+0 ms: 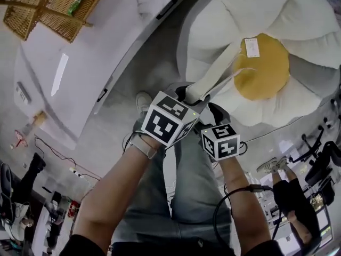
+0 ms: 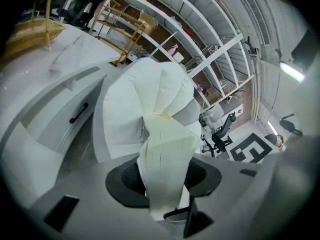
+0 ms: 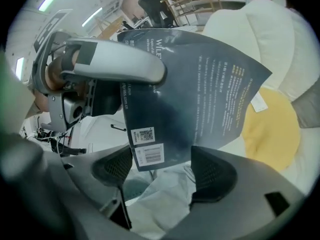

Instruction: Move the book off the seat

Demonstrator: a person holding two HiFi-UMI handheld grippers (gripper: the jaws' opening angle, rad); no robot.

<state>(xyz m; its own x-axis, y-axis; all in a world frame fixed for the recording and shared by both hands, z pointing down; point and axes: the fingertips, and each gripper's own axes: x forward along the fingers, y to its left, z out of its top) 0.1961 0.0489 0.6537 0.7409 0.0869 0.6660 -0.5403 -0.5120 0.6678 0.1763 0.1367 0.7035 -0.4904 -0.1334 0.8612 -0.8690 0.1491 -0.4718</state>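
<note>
- In a workshop-like room, a long white bench (image 1: 80, 63) is carrying a wicker basket (image 1: 48, 9) at the left. A flower-shaped seat (image 1: 303, 47) with a yellow centre is sitting on the grey floor just beside it.
- The step in hand looks to be carrying the book (image 1: 218, 68) clear of the seat.
- Doing it well means keeping both tongs travelling together, so the book is not twisting or splaying open between them.
- The book should be staying above the petals until it is past the seat's rim, with neither grip loosening before it is resting somewhere else.
- The book is hanging in the air above the seat's near petals, apparently off the cushion, with its pale page edges facing up.
- The left tongs (image 2: 162, 178) are gripping the book across its thickness near its lower end, with the pages pinched between the pads.
- The right tongs (image 3: 162, 171) are standing partly apart with the barcode corner of the dark back cover between the pads. They seem to be pressing on it, though that grip is less plain.
- Both tongs are sitting close together at the same end, and the rest of the book is reaching away from them over the seat.
</note>
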